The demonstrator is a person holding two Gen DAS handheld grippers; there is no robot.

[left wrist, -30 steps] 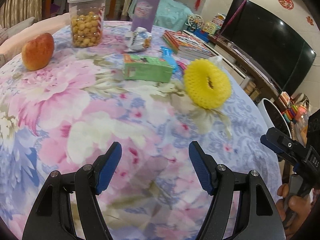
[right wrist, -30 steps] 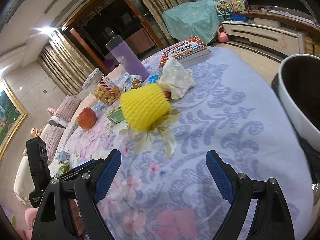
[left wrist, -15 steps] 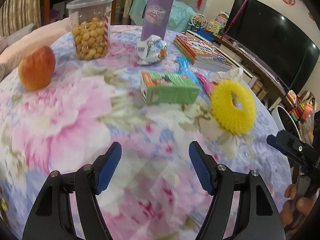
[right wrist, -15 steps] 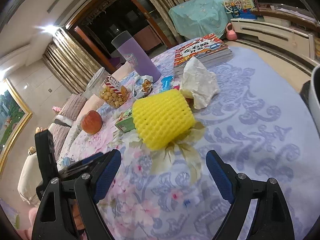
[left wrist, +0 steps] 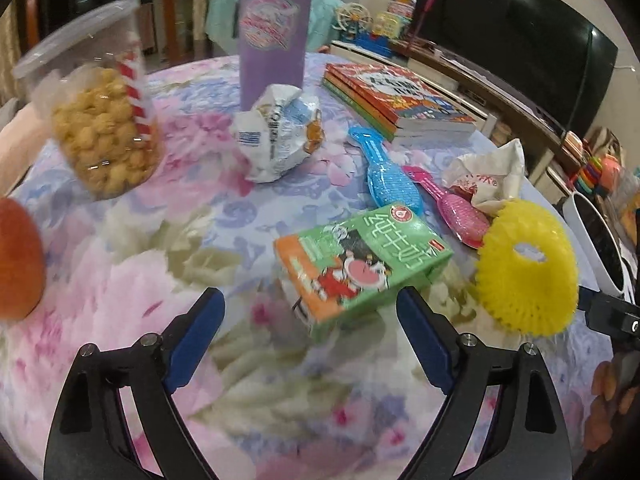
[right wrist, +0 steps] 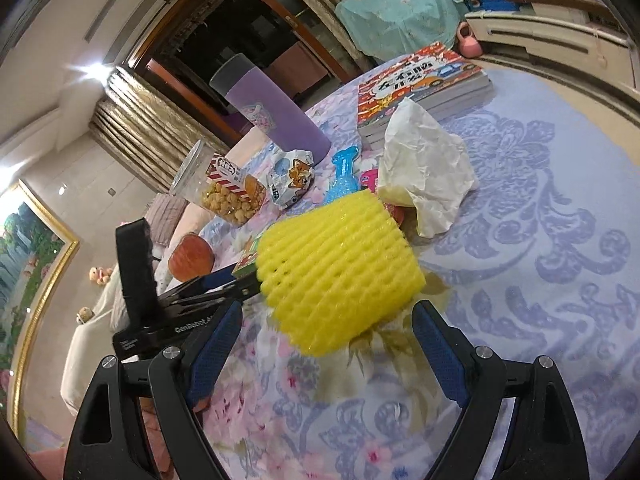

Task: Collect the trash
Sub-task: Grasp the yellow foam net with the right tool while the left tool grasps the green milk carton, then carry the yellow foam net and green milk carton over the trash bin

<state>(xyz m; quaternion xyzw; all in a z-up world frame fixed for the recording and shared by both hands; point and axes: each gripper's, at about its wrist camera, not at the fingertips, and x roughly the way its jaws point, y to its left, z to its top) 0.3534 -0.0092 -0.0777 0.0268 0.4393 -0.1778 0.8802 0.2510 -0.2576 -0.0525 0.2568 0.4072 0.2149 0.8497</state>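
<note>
Both approaches in progress, nothing picked up yet, as we judge it. Our left gripper [left wrist: 310,336] is spread wide and empty, low over the floral tablecloth [left wrist: 120,280], with the green milk carton [left wrist: 362,268] lying on its side just ahead, partly between the fingertips. Our right gripper [right wrist: 326,354] is also spread and empty, lined up on the yellow foam fruit net [right wrist: 340,268], which sits on the cloth just past its tips. To do this well we'd centre the carton across its narrow faces, push in until both pads overlap cardboard, then squeeze gently, since an empty carton likely crushes and slips. The net is soft and springy, so the right should go deep and pinch one wall or the whole roll firmly. More trash waits behind: crumpled white paper [right wrist: 426,168] touching the net's far side, and a crumpled snack wrapper [left wrist: 278,132] by the purple tumbler [left wrist: 274,28]. The white bin [left wrist: 596,248] is off the table's right edge. Leave the apple [right wrist: 191,258], popcorn jar [left wrist: 96,120], books [left wrist: 396,100] and brushes [left wrist: 386,176].
</note>
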